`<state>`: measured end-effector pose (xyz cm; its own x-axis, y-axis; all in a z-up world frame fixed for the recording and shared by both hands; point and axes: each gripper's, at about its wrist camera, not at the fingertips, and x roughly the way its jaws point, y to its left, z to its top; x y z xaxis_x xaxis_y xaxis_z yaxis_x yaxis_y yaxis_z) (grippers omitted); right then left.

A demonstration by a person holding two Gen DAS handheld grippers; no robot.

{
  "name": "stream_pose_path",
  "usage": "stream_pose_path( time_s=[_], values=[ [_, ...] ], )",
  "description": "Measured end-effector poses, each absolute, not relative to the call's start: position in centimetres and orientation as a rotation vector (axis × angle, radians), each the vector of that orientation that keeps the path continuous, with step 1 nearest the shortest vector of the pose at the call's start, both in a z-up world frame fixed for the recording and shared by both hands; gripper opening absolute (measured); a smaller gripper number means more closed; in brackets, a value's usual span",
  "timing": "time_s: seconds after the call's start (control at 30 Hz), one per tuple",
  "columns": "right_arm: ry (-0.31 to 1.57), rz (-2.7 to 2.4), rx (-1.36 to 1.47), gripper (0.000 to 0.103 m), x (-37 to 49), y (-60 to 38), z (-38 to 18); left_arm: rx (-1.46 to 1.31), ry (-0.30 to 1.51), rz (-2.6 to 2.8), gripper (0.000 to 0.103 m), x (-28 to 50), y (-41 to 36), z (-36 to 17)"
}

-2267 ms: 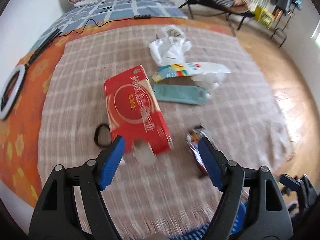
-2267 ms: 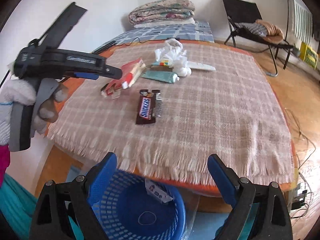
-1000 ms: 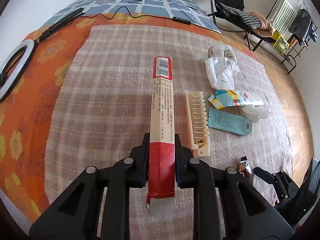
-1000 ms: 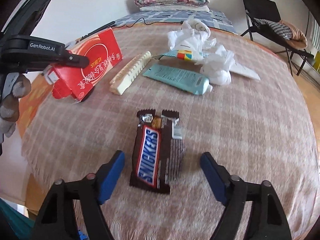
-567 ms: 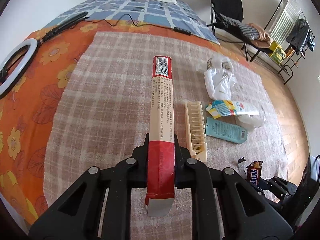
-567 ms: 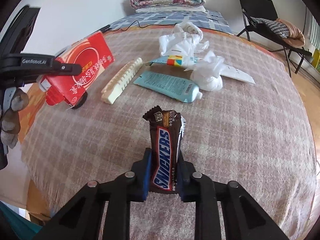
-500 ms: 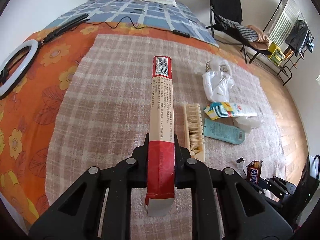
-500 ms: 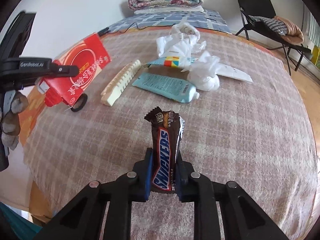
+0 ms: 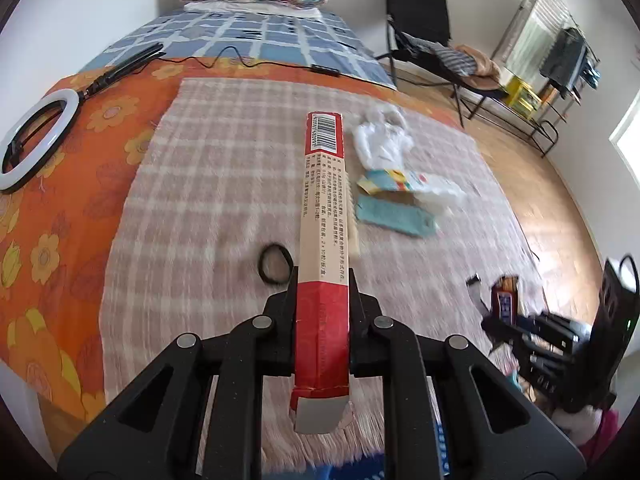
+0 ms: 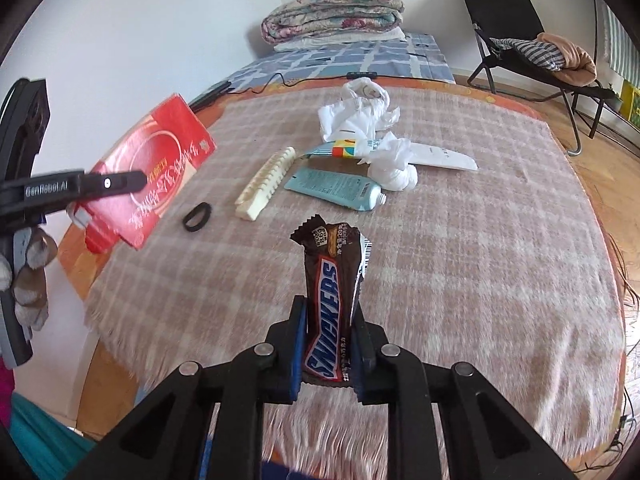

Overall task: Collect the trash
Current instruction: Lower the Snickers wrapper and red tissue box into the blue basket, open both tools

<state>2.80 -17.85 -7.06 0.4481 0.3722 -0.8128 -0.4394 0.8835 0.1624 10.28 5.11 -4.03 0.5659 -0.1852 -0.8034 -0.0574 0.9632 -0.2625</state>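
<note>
While the left tool point(image 9: 322, 312) is clamped on the red box point(image 9: 323, 216) and the right tool point(image 10: 328, 344) on the Snickers wrapper point(image 10: 330, 300), both grips should hold firm past the bed's point(image 10: 500, 280) near edge.

Both wrist cameras look steeply down, close over the same checked blanket point(image 9: 208, 184), edges blurred.

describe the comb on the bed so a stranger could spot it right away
On the checked blanket covering the bed, look left of the teal tube. The comb lies there, a cream bar with a row of teeth, paler and stiffer than the crumpled white bags behind it.
</note>
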Motion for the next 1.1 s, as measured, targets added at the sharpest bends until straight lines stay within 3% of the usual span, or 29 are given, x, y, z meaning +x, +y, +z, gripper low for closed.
stream_pose_path(
  time_s=[0.37,1.1],
  values=[
    [0.962,0.548,-0.079,0.018,-3.0,-19.9,-4.8,-0.242,0.97,-0.174,0.015,2.3,1.6,-2.8],
    [1.029,0.61,-0.114,0.019,-13.4,-20.7,-7.2,-0.203,1.13,-0.337,0.015,-8.0,-4.7,-8.4]
  ],
)
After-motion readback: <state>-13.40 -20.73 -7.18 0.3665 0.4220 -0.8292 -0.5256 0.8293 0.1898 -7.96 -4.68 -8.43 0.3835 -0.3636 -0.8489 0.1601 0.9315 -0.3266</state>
